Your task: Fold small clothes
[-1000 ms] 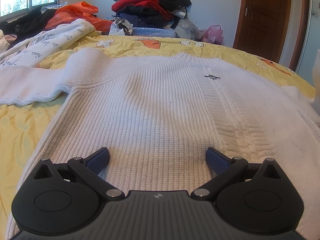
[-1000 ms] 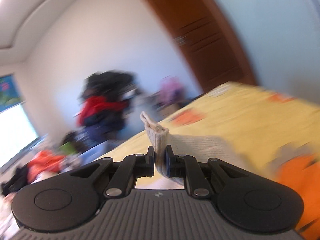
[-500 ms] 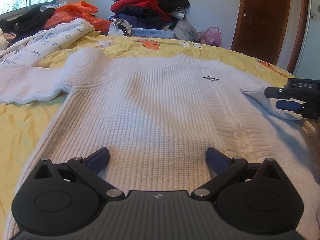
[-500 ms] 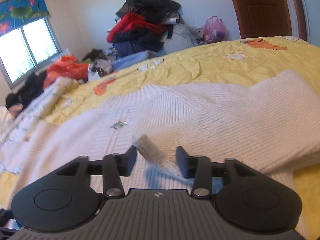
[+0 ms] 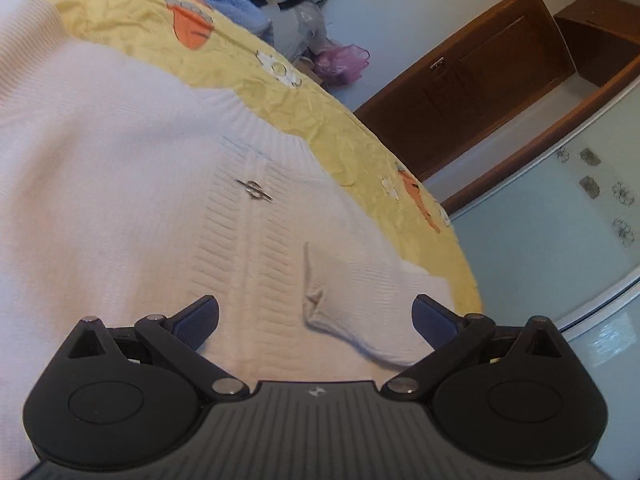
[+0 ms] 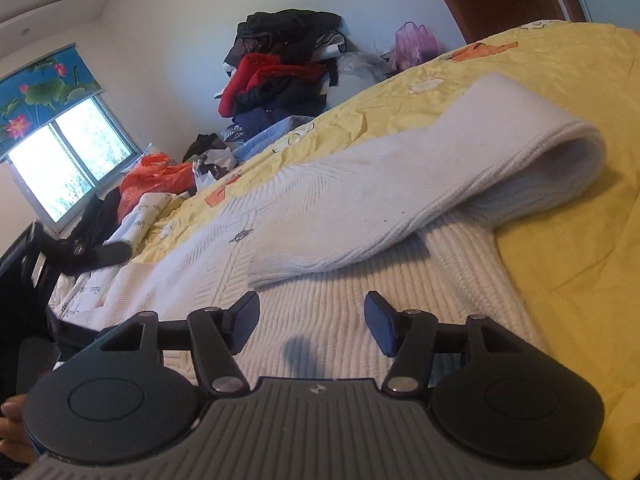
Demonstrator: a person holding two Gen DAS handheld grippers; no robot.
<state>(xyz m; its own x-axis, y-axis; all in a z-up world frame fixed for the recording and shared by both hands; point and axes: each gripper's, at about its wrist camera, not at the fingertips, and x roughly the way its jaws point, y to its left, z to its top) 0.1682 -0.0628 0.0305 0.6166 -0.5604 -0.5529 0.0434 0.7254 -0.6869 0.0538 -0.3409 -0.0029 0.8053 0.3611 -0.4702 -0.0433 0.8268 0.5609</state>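
A white knit sweater [image 5: 120,184] lies flat on the yellow bedspread [image 5: 320,120], with a small metal pin [image 5: 254,189] on its chest. Its right sleeve [image 6: 400,200] is folded back across the body, and the cuff [image 5: 320,300] lies on the front. My left gripper [image 5: 316,316] is open and empty, hovering low over the sweater with the cuff between its fingers. My right gripper [image 6: 312,320] is open and empty just above the sweater body [image 6: 340,300], a little short of the cuff end [image 6: 280,268].
A heap of clothes [image 6: 280,64] and a pink bag [image 6: 412,42] stand against the far wall. An orange bag [image 6: 156,176] and printed bedding [image 6: 136,216] lie toward the window. A wooden door [image 5: 472,92] is at the right. The bed edge [image 5: 460,248] is near the sleeve.
My right gripper let go of the cuff, laid the sleeve across the sweater and drew back open. My left gripper swung right and tilted toward the cuff.
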